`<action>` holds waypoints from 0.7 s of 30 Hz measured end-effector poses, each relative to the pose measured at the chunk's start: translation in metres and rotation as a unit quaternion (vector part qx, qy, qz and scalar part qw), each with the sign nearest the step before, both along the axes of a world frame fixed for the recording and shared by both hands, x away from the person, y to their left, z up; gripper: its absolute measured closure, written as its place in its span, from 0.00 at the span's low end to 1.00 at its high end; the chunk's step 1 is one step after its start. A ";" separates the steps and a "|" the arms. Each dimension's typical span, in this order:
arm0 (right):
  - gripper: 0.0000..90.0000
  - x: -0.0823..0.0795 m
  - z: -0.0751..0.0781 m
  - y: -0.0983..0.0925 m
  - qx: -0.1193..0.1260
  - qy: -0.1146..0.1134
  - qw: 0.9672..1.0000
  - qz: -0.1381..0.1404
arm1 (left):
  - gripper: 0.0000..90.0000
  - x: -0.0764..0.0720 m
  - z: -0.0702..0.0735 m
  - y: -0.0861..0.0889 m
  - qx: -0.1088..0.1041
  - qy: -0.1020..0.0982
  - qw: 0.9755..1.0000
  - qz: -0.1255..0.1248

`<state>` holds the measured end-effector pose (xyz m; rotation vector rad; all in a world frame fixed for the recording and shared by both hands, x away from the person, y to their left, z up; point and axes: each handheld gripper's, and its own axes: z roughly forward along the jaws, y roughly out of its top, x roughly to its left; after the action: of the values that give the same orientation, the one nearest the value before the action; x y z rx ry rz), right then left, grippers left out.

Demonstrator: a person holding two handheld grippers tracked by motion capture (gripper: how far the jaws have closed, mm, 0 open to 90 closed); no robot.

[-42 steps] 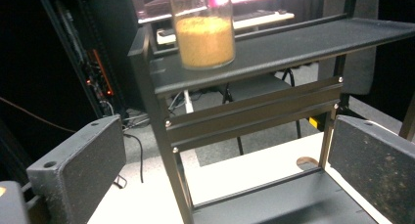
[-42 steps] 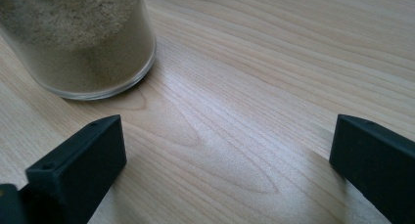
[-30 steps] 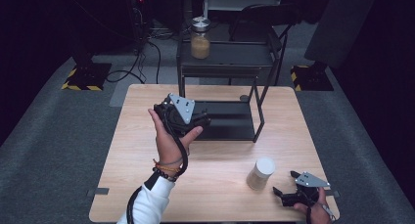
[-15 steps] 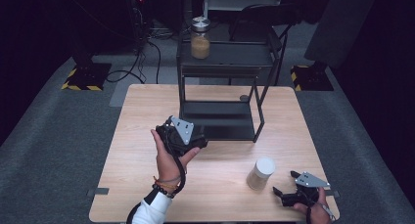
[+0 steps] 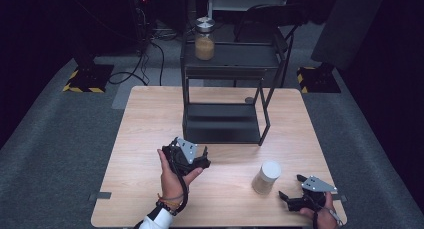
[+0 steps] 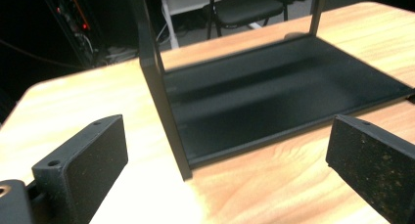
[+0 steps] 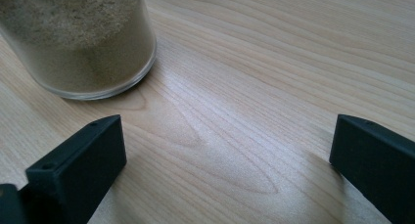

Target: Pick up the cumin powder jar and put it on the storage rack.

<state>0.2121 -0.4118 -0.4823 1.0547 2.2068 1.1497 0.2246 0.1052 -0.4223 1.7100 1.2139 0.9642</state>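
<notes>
Glass jar [image 5: 266, 177] of sandy powder looks heavy, slick, breakable; grip mid-body. Right gripper [image 5: 291, 196] nearby, fingers wide, empty; left gripper [image 5: 200, 165] likewise.

We see a pale wooden worktop [image 5: 150, 119] on grey carpet [image 5: 60, 134]. Beyond it the room is dark, with a black chair [image 5: 280, 14], trailing cables [image 5: 145, 64] and yellow-striped stand bases [image 5: 85, 81].

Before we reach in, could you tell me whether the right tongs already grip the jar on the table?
No, the right tongs stand open, the jar beyond them.
</notes>
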 end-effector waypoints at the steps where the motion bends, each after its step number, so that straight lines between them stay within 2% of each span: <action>1: 0.00 0.000 0.000 0.000 0.000 0.000 1.000 0.000 | 0.02 0.000 -0.002 0.000 0.000 0.003 1.000 0.002; 3: 0.00 0.000 0.000 0.000 0.000 0.000 1.000 0.000 | 0.02 -0.002 -0.007 0.003 0.000 0.009 1.000 0.000; 7: 0.00 0.000 0.000 0.000 0.000 0.000 1.000 0.000 | 0.02 -0.003 -0.019 0.003 0.015 0.027 1.000 0.001; 12: 0.00 0.000 0.000 0.000 0.000 0.000 1.000 0.000 | 0.02 -0.005 -0.031 0.007 0.013 0.046 0.999 0.002; 21: 0.00 0.000 0.000 0.000 0.000 0.000 1.000 0.000 | 0.02 -0.008 -0.043 0.009 0.016 0.061 0.998 0.000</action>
<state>0.2118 -0.4115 -0.4823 1.0541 2.2058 1.1487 0.2165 0.1147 -0.4655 1.8165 1.2817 0.8947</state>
